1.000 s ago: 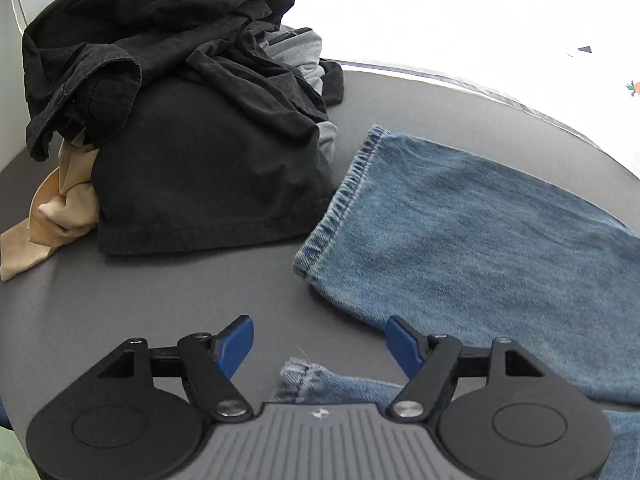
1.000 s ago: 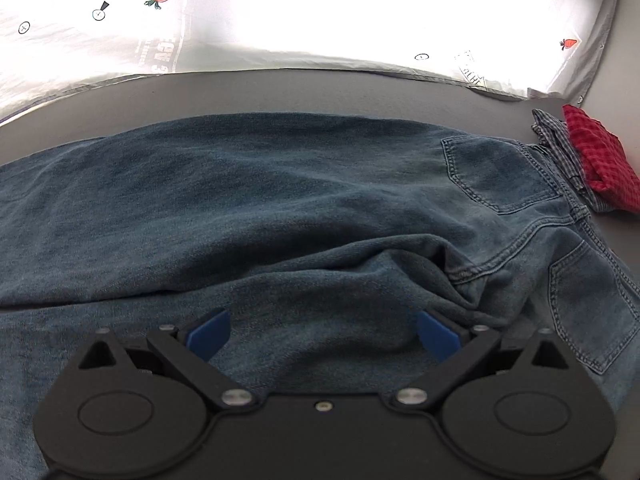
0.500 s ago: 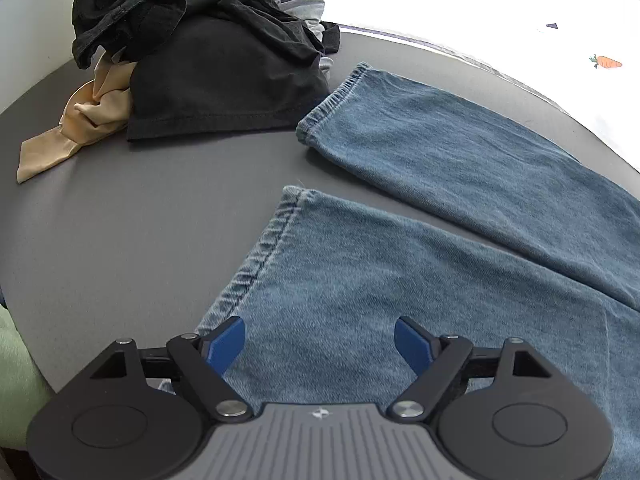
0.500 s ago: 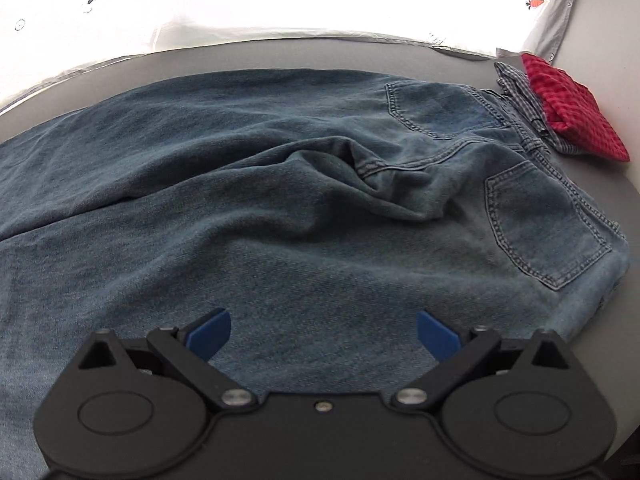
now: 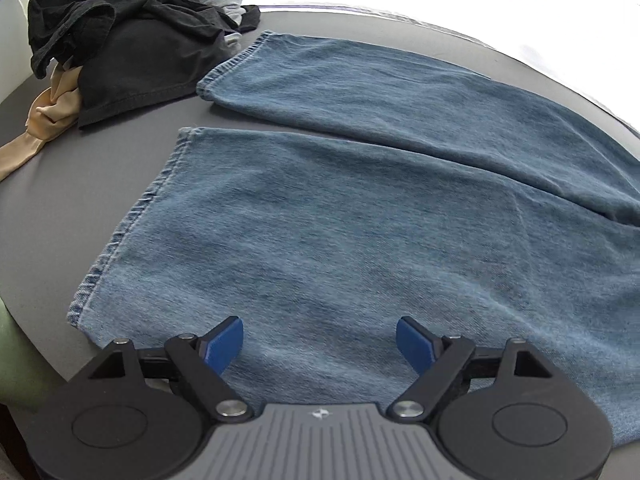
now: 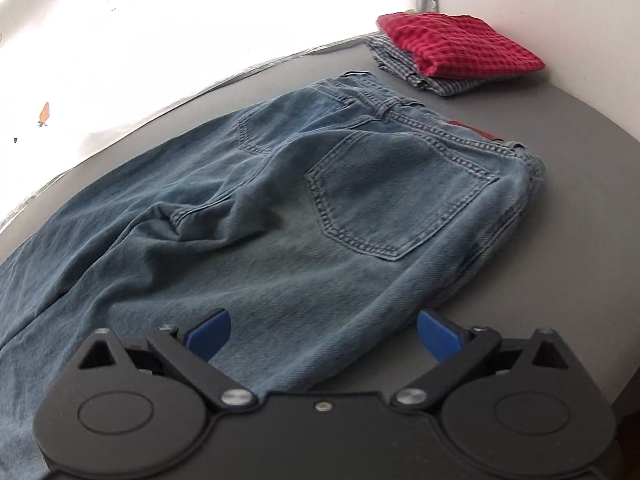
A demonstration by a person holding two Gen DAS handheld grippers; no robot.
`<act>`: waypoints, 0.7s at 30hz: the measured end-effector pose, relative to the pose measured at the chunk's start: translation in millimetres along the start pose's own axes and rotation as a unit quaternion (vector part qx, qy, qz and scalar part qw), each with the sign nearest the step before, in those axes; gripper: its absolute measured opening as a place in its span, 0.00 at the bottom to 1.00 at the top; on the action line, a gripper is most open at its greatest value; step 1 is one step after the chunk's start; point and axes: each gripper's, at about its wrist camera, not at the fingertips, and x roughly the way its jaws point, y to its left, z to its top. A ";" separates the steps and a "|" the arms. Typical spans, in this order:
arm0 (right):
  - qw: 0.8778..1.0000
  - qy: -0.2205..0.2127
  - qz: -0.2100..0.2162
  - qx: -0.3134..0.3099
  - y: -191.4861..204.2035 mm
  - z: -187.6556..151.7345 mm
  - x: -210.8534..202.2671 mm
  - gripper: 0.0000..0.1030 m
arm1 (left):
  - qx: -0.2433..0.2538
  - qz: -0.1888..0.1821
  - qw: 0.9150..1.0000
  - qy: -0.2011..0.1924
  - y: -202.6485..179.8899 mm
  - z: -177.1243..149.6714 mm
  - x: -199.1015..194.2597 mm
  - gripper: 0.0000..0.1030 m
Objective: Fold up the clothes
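A pair of blue jeans [image 5: 360, 208] lies spread flat on the grey table [image 5: 80, 168], back side up, legs apart. In the left wrist view both leg hems point toward the left. My left gripper [image 5: 320, 342] hovers open over the near leg, nothing between its blue pads. The right wrist view shows the jeans' seat [image 6: 360, 208] with both back pockets and the waistband at the right. My right gripper [image 6: 324, 332] is open over the near hip edge of the jeans and holds nothing.
A heap of black clothes [image 5: 132, 40] with a tan garment [image 5: 44, 120] sits at the table's far left. A folded red checked cloth [image 6: 460, 44] rests on a folded grey checked one [image 6: 404, 68] at the far right. A white printed sheet [image 6: 140, 40] lies beyond the table.
Both grippers have pulled back toward the near edge of the table. The left view now takes in both leg hems; the right view has swung toward the waistband and pockets.
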 end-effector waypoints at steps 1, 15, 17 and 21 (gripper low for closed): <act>1.000 -0.002 -0.007 0.011 -10.4 3.2 2.6 0.98 | 0.004 -0.004 1.000 0.002 -7.3 -1.7 -0.1 0.82; 0.981 -0.020 -0.014 0.195 -121.5 51.8 52.9 0.96 | -0.026 -0.003 0.999 0.029 -38.7 -19.7 -3.3 0.87; 0.978 -0.017 -0.007 0.210 -128.4 56.3 60.7 0.91 | -0.055 -0.007 0.998 0.031 -31.3 -20.7 -4.3 0.87; 0.977 -0.004 -0.004 0.212 -124.2 56.8 72.9 0.78 | -0.107 -0.012 0.994 0.032 -14.8 -22.5 -8.1 0.87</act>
